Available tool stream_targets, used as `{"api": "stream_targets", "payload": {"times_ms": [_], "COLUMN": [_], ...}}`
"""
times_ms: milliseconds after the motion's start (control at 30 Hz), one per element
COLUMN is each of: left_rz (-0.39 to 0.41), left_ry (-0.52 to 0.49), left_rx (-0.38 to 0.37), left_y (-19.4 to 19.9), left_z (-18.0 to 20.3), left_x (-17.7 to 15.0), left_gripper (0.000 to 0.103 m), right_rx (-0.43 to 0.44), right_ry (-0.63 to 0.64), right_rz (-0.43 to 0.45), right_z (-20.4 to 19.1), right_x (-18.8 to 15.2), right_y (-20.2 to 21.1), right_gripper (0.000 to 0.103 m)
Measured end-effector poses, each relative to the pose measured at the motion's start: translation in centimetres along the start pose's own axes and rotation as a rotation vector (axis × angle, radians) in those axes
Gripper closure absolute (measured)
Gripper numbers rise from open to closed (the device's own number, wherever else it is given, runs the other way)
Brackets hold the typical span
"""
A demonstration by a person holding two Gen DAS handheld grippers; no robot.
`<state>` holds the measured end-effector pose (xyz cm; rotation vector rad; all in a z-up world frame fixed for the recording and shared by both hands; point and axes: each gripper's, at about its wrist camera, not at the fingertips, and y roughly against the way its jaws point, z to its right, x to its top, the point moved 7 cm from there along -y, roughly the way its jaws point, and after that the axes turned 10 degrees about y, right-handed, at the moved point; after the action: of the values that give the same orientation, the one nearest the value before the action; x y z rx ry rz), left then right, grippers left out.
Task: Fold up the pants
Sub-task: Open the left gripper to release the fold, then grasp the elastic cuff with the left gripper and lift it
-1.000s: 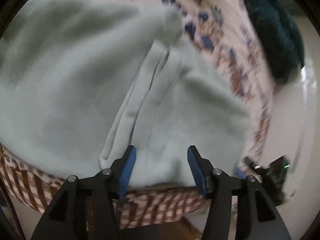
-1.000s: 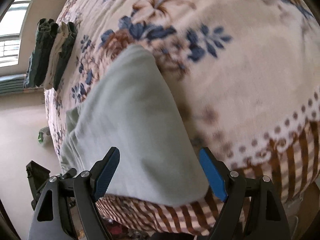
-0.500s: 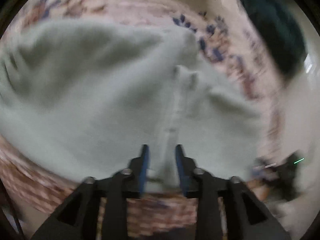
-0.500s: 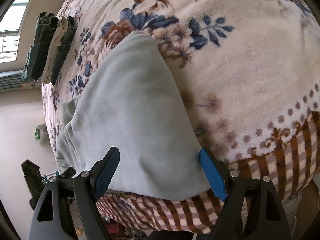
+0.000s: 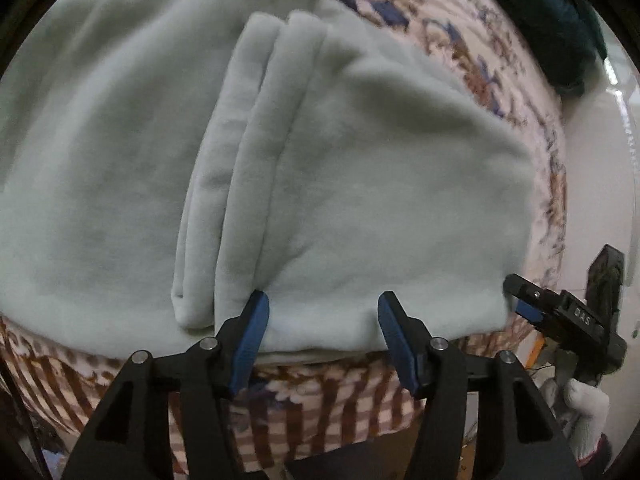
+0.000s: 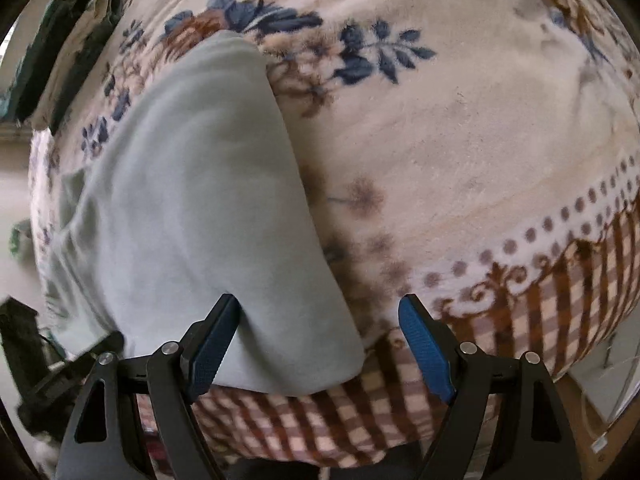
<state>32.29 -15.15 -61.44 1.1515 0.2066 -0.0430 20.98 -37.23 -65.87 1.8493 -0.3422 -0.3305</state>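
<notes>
Floral fleece blanket with a brown checked border (image 6: 500, 128) is covering the bed; pale green fleece pants (image 5: 360, 168) are lying folded on it near the edge. Left gripper (image 5: 323, 332) jaws are opening over the hem, pinching nothing. Right gripper (image 6: 318, 344) is standing spread, straddling the pants' corner without gripping.
</notes>
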Motion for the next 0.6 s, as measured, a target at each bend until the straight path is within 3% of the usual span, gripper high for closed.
{"api": "stream_targets", "payload": {"times_ms": [100,167,233,433,600], "left_rz": [0.044,0.143,0.209,0.331,0.520], "left_ry": [0.056,0.086,0.133,0.428,0.736], "left_rx": [-0.072,-0.114,-0.124,-0.132,-0.311], "left_y": [2.6,5.1,6.6,9.4,12.0], "left_z": [-0.9,-2.4,-4.6,-15.7,-25.1], "left_x": [0.2,0.5,1.1,2.3,2.6], "left_gripper": [0.049,0.043,0.001,0.000,0.000], "right_rx": [0.055,0.072,0.074,-0.007,-0.040], "right_ry": [0.000,-0.003,0.004,0.123,0.150], "right_rz": [0.031,0.052,0.066,0.050,0.024], "right_z": [-0.5,-0.9,-2.0,-7.7,-11.2], "right_x": [1.2,1.9,2.5,2.8,2.8], "right_y": [1.5,2.4,3.1,1.9,-0.4], "right_gripper": [0.019,0.019,0.019,0.019,0.019]}}
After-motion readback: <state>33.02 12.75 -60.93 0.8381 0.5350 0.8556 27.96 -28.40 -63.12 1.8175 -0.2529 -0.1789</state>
